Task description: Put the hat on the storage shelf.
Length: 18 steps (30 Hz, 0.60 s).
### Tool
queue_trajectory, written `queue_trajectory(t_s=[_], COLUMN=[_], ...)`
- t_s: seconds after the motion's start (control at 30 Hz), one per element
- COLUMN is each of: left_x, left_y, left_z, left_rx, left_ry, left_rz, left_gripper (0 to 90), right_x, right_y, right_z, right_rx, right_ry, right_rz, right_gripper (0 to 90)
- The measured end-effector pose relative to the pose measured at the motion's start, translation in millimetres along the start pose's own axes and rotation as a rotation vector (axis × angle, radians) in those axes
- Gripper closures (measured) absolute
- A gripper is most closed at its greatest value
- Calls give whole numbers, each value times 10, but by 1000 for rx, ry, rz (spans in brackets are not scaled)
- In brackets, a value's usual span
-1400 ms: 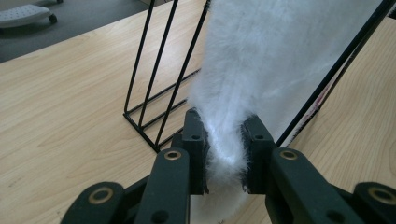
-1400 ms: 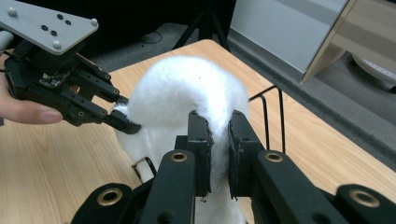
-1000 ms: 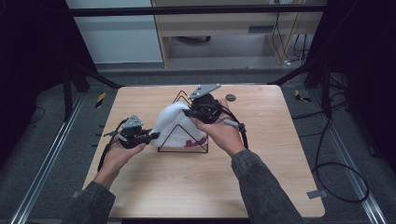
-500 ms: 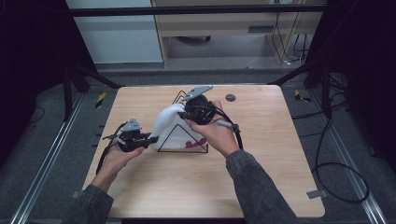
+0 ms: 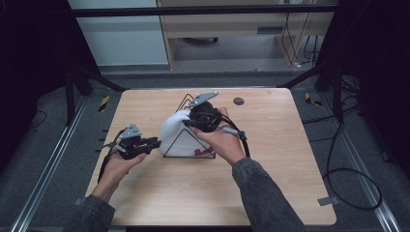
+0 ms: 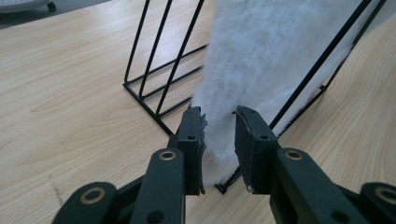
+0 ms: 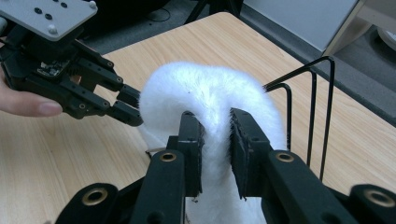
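Observation:
A white fluffy cloth [image 5: 174,131] hangs over a black wire rack [image 5: 189,155] of triangular shape in the middle of the wooden table. My left gripper [image 5: 155,143] comes in from the left, shut on the cloth's lower edge [image 6: 271,56] beside the rack's wires [image 6: 154,56]. My right gripper [image 5: 186,123] is at the rack's top. A fold of the cloth [image 7: 210,88] sits pinched between its pads, and its jaws have just been opening a little. In the right gripper view the left gripper [image 7: 133,107] touches the cloth's left side.
A small dark disc [image 5: 238,101] lies on the table behind the rack. The right gripper's cable [image 5: 244,142] loops over the right wrist. Bare wood [image 5: 290,164] stretches to the right and front. A metal frame and floor cables surround the table.
The right gripper has edged slightly left over the rack's top with the cloth. The left hand has kept still.

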<state>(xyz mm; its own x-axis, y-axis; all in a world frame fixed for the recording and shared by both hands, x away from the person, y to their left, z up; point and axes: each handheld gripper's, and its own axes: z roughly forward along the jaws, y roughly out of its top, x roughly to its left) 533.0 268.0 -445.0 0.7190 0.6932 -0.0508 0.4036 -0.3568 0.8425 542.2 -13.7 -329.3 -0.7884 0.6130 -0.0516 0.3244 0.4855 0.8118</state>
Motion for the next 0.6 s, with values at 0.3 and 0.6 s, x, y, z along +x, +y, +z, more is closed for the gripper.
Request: queue_trajectory(t_s=[0.3, 0.6], left_x=[-53, -144], left_y=[-1, -35], left_z=[-118, -218], left_rx=[-6, 25], left_ry=[65, 75], left_rz=[15, 5], left_gripper=[523, 170], right_x=[6, 6], right_y=[-36, -57], right_z=[-102, -170], right_rx=[4, -11], right_ry=[-5, 1], right_rz=[12, 27], right_gripper=[659, 604])
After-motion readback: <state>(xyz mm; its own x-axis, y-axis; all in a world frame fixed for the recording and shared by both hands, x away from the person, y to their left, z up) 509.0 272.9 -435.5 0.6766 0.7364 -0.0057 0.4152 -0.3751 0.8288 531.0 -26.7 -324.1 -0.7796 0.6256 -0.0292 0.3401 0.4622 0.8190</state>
